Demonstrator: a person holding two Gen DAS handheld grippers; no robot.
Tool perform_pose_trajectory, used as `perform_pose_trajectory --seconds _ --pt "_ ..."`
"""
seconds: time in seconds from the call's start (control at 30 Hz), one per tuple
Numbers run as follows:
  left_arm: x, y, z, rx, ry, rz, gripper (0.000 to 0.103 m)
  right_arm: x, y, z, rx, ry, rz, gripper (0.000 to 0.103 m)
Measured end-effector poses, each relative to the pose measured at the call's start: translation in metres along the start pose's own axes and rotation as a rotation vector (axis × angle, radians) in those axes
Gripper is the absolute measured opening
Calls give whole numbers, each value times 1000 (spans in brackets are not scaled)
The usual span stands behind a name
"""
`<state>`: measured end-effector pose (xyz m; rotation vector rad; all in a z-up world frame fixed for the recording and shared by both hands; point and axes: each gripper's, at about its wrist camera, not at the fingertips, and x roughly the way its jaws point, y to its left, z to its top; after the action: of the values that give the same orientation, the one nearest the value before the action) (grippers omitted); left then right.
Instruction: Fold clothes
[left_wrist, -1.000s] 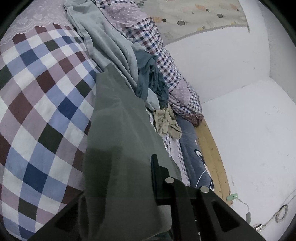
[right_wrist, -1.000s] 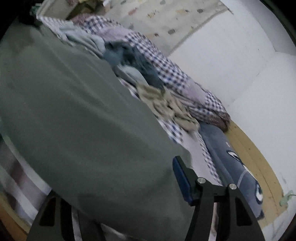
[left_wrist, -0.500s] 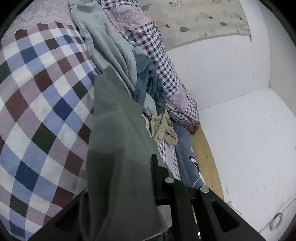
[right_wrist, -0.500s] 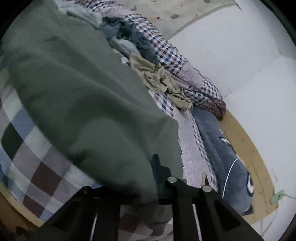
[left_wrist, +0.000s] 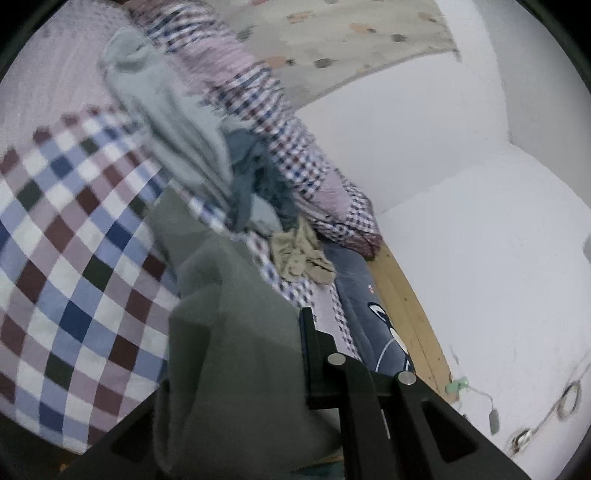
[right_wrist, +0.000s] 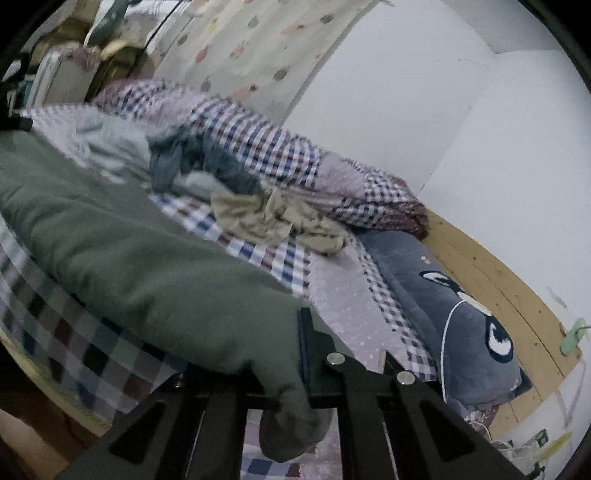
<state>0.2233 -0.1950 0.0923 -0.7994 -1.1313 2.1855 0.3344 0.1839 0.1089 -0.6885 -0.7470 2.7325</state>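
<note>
Now the green garment (right_wrist: 122, 254) stretches across the checked bed cover (left_wrist: 62, 258) between the 2 claws: the right claw (right_wrist: 291, 376) is clamped on 1 end, a bunched corner hanging below its fingers. The left claw (left_wrist: 236, 369) seems closed on the other end, though draped cloth hides 1 finger, and the fabric runs forward from it.
</note>
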Motion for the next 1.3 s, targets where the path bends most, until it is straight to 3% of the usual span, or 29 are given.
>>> perform_pose_trajectory --seconds 0.33,0.53,0.77,1.07,1.13,1.2,1.23,1.3 --pt "-76 -88 0 109 -91 -81 5 -99 -53 44 83 -152 -15 5" --pt "-81 -102 16 103 -84 -86 5 -108 -64 63 122 -176 4 5" --pt "-16 -61 40 34 -3 80 5 -10 -51 64 160 -18 145 6" --pt "104 9 108 -91 125 319 7 153 -25 98 128 175 253 7" --pt "129 25 126 -134 154 366 14 189 -19 106 127 236 275 15" --pt "145 40 139 -184 166 393 42 220 -15 112 134 299 272 39" --pt "149 46 145 -209 152 391 51 225 -17 114 147 296 245 44" --pt "143 48 153 -220 89 382 83 231 -23 119 183 272 175 59"
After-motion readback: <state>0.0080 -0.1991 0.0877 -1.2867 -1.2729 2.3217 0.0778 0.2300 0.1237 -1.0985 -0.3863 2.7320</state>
